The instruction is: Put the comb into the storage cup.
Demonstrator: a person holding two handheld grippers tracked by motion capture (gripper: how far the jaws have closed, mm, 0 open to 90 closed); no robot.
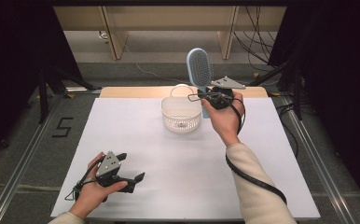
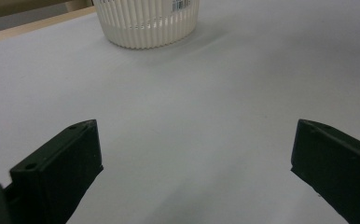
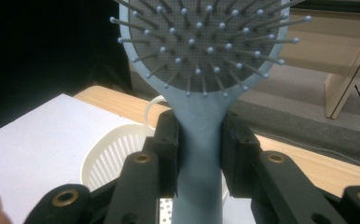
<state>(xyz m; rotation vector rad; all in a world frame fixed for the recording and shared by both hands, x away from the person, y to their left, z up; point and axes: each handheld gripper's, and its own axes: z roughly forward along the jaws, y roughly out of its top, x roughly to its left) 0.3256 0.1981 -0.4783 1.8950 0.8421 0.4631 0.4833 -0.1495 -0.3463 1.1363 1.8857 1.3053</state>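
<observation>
A light-blue hairbrush (image 1: pixel 200 69) stands upright in the air, bristle head up, held by its handle in my right gripper (image 1: pixel 212 99), which is shut on it just right of the white slatted basket (image 1: pixel 181 115). In the right gripper view both black pads (image 3: pixel 166 144) press the hairbrush's handle (image 3: pixel 199 140) from either side, and the basket's rim (image 3: pixel 108 149) shows below. My left gripper (image 1: pixel 132 170) rests low near the table's front left, jaws apart with nothing between them. Its view looks across bare white table at the basket (image 2: pixel 146 23), past the left gripper's fingertips (image 2: pixel 75 154).
The white table sheet (image 1: pixel 169 158) covers most of the table, with a wooden strip (image 1: pixel 122 91) along the far edge. Cables (image 1: pixel 257 42) and wooden shelving legs stand on the floor beyond. Metal rails run along both sides of the table.
</observation>
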